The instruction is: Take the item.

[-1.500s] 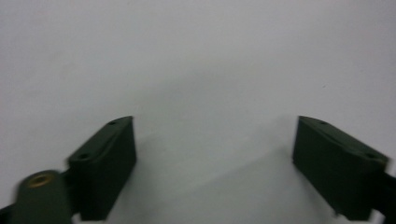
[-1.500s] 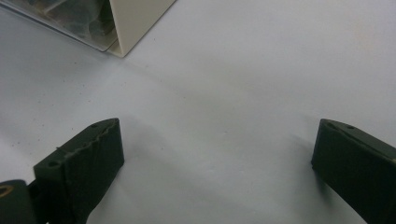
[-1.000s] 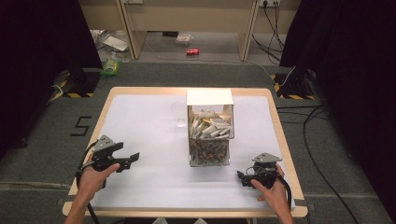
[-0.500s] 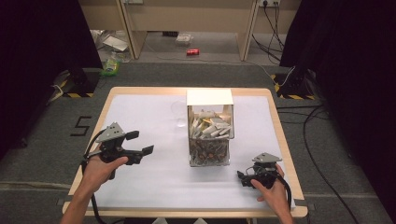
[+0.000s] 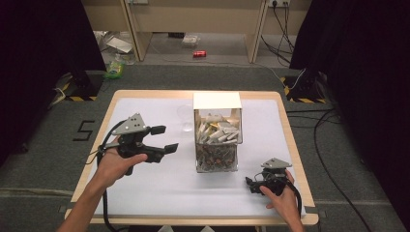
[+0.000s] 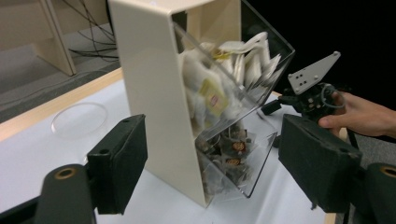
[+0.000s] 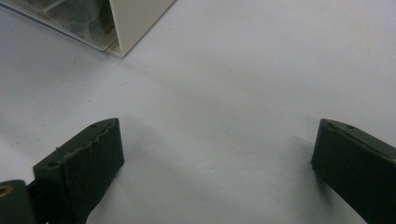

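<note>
The tea bag dispenser point(image 5: 217, 133) stands upright near the middle of the table point(image 5: 145, 193), its clear slanted front point(image 6: 233, 116) facing the person so the sachets can be reached from the bottom opening. The left hand-held gripper point(image 5: 163, 139) hangs in the air just left of it, aimed at the box; its jaws have just been narrowing yet gape wide with nothing between them. The right hand-held gripper point(image 5: 251, 184) rests low on the table, spread wide and empty, likely waiting its turn

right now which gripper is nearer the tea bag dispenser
Left, though narrowly. The left gripper is raised off the table to the left of the tea bag dispenser, jaws open and aimed at it. The right gripper rests low at its front right.
</note>
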Demonstrator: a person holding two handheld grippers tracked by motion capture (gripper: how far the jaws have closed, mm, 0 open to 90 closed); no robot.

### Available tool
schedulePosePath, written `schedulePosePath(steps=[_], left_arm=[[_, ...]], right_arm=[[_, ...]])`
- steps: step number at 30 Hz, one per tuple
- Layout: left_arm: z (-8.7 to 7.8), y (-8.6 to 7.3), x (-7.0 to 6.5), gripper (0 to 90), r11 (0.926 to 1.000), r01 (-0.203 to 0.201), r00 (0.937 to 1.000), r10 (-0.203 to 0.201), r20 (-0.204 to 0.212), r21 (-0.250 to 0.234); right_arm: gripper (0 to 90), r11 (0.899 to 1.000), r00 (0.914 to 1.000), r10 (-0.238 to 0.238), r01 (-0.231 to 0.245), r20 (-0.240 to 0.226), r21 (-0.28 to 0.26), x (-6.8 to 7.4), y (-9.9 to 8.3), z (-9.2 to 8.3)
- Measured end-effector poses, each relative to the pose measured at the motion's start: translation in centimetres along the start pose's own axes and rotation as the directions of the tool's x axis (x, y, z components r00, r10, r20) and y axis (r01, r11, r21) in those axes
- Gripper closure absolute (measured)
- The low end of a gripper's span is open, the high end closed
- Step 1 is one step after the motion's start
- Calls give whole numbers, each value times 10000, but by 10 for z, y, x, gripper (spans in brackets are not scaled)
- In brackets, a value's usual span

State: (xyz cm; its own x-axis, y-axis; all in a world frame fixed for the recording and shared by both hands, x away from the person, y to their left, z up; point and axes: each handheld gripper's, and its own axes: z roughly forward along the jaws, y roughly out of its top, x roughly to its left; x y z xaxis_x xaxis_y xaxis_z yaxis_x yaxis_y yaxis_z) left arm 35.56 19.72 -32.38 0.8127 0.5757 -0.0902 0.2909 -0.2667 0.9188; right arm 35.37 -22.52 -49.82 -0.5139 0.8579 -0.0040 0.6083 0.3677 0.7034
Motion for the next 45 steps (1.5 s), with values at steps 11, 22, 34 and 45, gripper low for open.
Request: schedulePosePath(steps=[11, 22, 34, 45], left_arm=[[22, 39, -21, 331, 9959, -894, 9936, 902, 682, -143], [48, 57, -30, 407, 9907, -1357, 9852, 1338, 1074, 101], [80, 65, -35, 469, 9856, -1625, 9786, 1550, 1354, 463], [101, 70, -38, 511, 9837, -1659, 9767, 1542, 1495, 694]], right_arm=[[26, 10000, 10000, -15, 15, 10, 14, 0, 0, 0], [26, 10000, 10000, -18, 18, 10, 11, 0, 0, 0], [26, 10000, 10000, -14, 14, 10, 9, 0, 0, 0], [25, 10000, 10000, -15, 15, 8, 10, 0, 0, 0]])
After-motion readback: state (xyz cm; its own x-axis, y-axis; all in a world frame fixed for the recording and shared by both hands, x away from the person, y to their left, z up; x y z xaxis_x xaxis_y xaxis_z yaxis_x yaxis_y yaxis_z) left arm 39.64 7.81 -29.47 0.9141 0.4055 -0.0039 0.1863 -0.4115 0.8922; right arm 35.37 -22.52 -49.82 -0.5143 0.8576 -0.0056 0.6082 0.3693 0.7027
